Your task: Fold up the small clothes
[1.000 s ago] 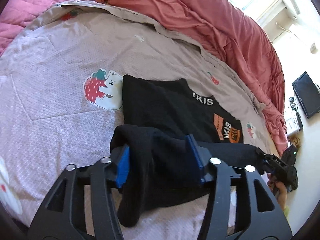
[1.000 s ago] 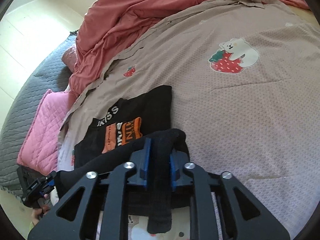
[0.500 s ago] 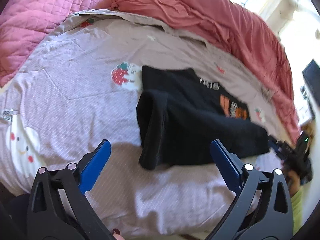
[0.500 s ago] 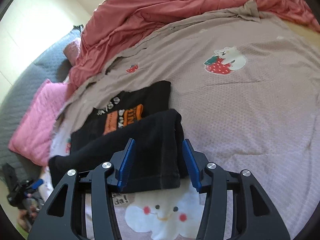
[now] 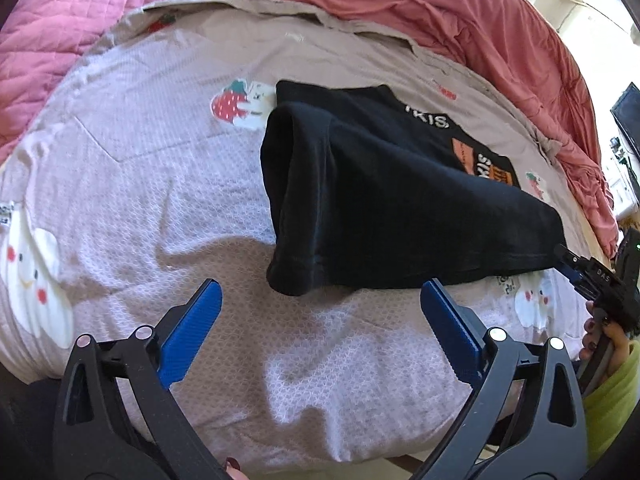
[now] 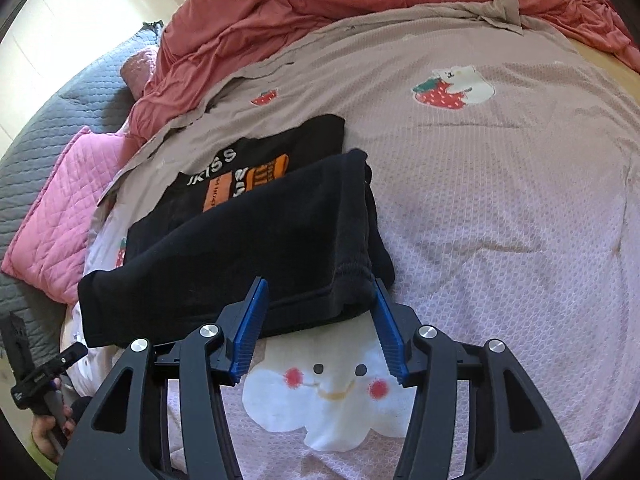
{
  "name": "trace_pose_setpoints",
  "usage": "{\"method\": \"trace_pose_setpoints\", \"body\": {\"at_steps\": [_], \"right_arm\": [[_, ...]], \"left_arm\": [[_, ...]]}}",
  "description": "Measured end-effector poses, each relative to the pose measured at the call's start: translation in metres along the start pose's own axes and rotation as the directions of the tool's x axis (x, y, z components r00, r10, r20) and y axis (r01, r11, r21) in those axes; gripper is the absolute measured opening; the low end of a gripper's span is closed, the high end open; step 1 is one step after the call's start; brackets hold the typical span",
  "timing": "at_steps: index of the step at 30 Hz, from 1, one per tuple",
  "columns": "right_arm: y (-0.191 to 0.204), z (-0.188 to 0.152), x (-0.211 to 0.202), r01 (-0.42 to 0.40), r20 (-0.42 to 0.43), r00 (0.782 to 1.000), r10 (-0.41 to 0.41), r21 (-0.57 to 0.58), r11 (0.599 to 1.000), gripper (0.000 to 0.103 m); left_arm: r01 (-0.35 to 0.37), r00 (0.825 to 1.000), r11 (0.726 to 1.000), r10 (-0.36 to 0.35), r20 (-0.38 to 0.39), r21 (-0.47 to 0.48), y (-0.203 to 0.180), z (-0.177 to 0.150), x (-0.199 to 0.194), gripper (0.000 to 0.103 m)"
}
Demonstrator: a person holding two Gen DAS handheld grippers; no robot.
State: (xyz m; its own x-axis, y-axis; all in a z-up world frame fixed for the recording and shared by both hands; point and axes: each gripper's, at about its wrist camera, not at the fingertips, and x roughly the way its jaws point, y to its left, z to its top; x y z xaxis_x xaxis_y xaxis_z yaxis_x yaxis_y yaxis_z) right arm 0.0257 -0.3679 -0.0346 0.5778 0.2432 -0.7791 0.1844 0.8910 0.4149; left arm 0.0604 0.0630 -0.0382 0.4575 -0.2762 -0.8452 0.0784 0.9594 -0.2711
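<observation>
The left hand-held gripper [image 5: 320, 312] has let go. Its two blue pads [image 5: 191, 330] stand wide apart over the bed, and nothing is between them. Its jaws have just been opening. The right hand-held gripper [image 6: 318, 320] has let go too, and its jaws have also just been opening. Its blue pads [image 6: 250, 330] sit on each side of the near corner of the small black folded garment [image 6: 256, 248], but they do not press on it.

The black garment lies on the bed sheet, a soft pinkish-grey cloth with strawberry, bear and cloud pictures [image 6: 500, 220]. Its near half is folded over on top of its far half. On the far half, white letters and an orange print [image 5: 484, 164] peek out past the folded edge. A strawberry-and-bear picture [image 5: 240, 104] is just beside the garment's far corner.

A rumpled dark red blanket [image 5: 460, 12] lies along the far side of the bed. A pink quilted blanket [image 5: 60, 28] is next to it.
</observation>
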Motion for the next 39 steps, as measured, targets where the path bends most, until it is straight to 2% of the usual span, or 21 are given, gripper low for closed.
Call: {"method": "trace_pose_setpoints", "body": {"at_steps": [5,6,7,8,9,10,12,14,15,20,24,29,31,32,35,37,39], "right_arm": [[-0.003,0.0,0.008,0.004,-0.027,1.0,-0.004,0.009,1.0,0.05],[-0.002,0.001,0.011,-0.001,-0.033,0.999,0.002,0.005,1.0,0.047],[-0.002,0.002,0.012,-0.005,-0.038,0.999,0.005,0.002,1.0,0.033],[-0.002,0.002,0.014,-0.005,-0.044,0.999,0.005,-0.001,1.0,0.017],[-0.003,0.003,0.016,-0.007,-0.05,0.999,0.007,-0.003,1.0,0.01],[-0.003,0.003,0.016,-0.011,-0.052,0.999,0.011,-0.003,1.0,0.007],[-0.004,0.004,0.014,-0.028,-0.045,0.999,0.029,0.004,1.0,0.007],[-0.005,0.009,0.013,-0.043,-0.026,0.999,0.043,0.01,0.999,0.007],[-0.007,0.01,0.012,-0.051,-0.016,0.999,0.051,0.016,0.999,0.007],[-0.012,0.029,0.006,-0.131,0.069,0.989,0.128,0.042,0.99,0.006],[-0.009,0.042,0.013,-0.17,0.096,0.981,0.166,0.034,0.985,0.006],[0.002,0.062,0.033,-0.133,0.103,0.985,0.135,-0.027,0.991,0.006],[0.0,0.068,0.044,-0.127,0.092,0.987,0.128,-0.023,0.992,0.006],[-0.001,0.068,0.048,-0.119,0.085,0.989,0.121,-0.019,0.993,0.006],[-0.004,0.072,0.064,-0.091,0.051,0.995,0.091,-0.015,0.996,0.009],[-0.005,0.072,0.067,-0.095,0.043,0.995,0.095,-0.001,0.995,0.011],[-0.005,0.073,0.063,-0.108,0.051,0.993,0.108,0.004,0.994,0.021]], "left_arm": [[0.002,1.0,1.0,-0.002,-0.012,-0.016,-0.001,0.007,0.015,0.093],[0.003,1.0,1.0,-0.003,-0.016,-0.011,-0.002,0.009,0.017,0.086],[0.002,1.0,1.0,-0.002,-0.019,-0.006,-0.004,0.01,0.018,0.078],[-0.001,1.0,1.0,0.001,-0.024,-0.004,-0.005,0.011,0.019,0.058],[-0.007,1.0,1.0,0.007,-0.029,-0.007,-0.006,0.011,0.021,0.044],[-0.003,0.999,1.0,0.002,-0.032,-0.009,-0.006,0.012,0.023,0.038],[-0.002,1.0,1.0,0.002,-0.028,-0.007,-0.006,0.014,0.025,0.018],[0.01,1.0,1.0,-0.01,-0.004,-0.007,-0.004,0.018,0.023,0.008],[0.019,1.0,1.0,-0.019,0.004,-0.011,-0.004,0.021,0.022,0.006],[0.09,0.994,0.995,-0.086,0.073,-0.05,0.005,0.044,0.008,0.005],[0.089,0.991,0.994,-0.083,0.104,-0.061,0.007,0.071,0.006,0.005],[0.076,0.992,0.993,-0.067,0.109,-0.088,0.008,0.096,0.022,0.005],[0.046,0.995,0.995,-0.038,0.095,-0.091,0.008,0.105,0.032,0.005],[0.026,0.997,0.995,-0.018,0.081,-0.096,0.009,0.108,0.038,0.008],[-0.039,0.999,0.99,0.043,0.028,-0.133,0.011,0.11,0.055,0.026],[-0.042,0.997,0.988,0.051,0.053,-0.15,0.009,0.107,0.051,0.032],[-0.037,0.992,0.989,0.054,0.112,-0.146,0.004,0.102,0.037,0.049]]}}
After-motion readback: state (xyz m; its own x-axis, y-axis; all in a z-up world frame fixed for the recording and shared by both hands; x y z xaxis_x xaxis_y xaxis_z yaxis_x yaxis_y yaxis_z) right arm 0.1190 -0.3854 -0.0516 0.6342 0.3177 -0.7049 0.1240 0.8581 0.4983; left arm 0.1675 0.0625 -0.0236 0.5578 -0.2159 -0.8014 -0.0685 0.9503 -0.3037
